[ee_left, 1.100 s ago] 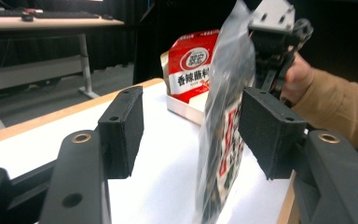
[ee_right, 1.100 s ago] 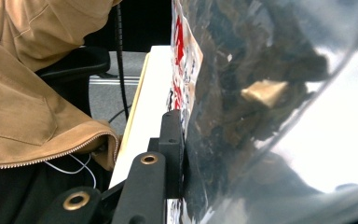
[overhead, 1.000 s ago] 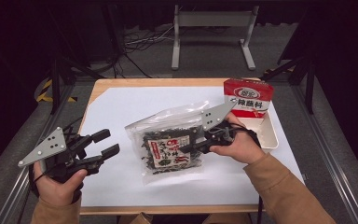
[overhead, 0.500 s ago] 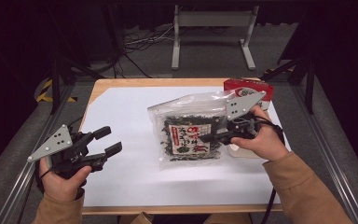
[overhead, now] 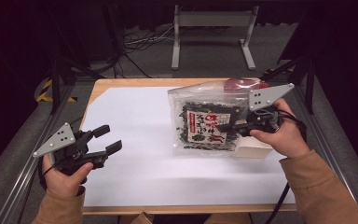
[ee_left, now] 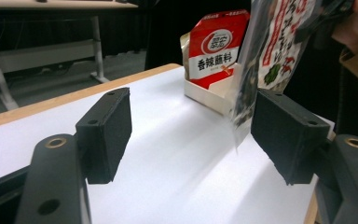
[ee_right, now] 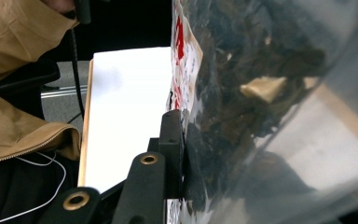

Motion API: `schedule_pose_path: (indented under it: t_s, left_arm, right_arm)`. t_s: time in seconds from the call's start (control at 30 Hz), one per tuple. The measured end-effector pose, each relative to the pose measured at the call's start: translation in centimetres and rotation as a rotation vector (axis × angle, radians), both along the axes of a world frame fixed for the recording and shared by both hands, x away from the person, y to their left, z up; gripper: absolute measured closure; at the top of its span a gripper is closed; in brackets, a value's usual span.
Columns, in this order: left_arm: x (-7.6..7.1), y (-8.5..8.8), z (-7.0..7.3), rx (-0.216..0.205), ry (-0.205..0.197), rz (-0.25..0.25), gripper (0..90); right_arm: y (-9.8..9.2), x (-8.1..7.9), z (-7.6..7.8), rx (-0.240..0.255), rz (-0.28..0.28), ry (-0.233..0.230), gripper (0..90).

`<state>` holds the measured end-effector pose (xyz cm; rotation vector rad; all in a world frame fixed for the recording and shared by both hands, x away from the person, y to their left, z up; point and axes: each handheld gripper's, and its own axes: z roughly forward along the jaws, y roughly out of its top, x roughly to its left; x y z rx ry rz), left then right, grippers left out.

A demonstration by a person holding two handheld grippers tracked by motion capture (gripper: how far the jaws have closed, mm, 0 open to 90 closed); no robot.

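1. I see the clear plastic bag of dark dried seaweed with a red and white label (overhead: 207, 123) lifted above the right half of the desk (overhead: 135, 121), hanging upright over the white sheet that covers it.
2. Just behind and below the bag stands a low cream cardboard tray (overhead: 254, 150) holding a red and white printed pouch (ee_left: 214, 49). From the high view the bag covers most of both.
3. The left claw view gives me the pouch's front and the tray's side wall clearly, with the bag's lower edge hanging in front of them.
4. My right claw (overhead: 226, 127) is clamped on the bag's right side; the right claw view shows its pads pinching the film.
5. My left claw (overhead: 106, 139) hovers over the desk's left side, well apart from the bag. Its jaws have just been opening and stand wide with nothing between them.
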<state>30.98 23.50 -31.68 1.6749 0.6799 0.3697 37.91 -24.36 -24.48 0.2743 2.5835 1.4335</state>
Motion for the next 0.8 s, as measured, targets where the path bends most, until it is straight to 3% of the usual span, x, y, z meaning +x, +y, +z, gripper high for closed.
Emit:
schedule_pose_path:
  t_s: [0.43,0.8]
  left_arm:
    - [0.7,0.1,-0.7,0.017,0.020,0.020,26.0]
    - [1.5,-0.5,-1.9,0.037,0.037,0.033,21.7]
  right_arm:
    - [-3.0,0.1,2.1,0.014,-0.113,-0.038,74.4]
    - [-5.8,0.5,2.6,0.016,-0.223,-0.063,74.5]
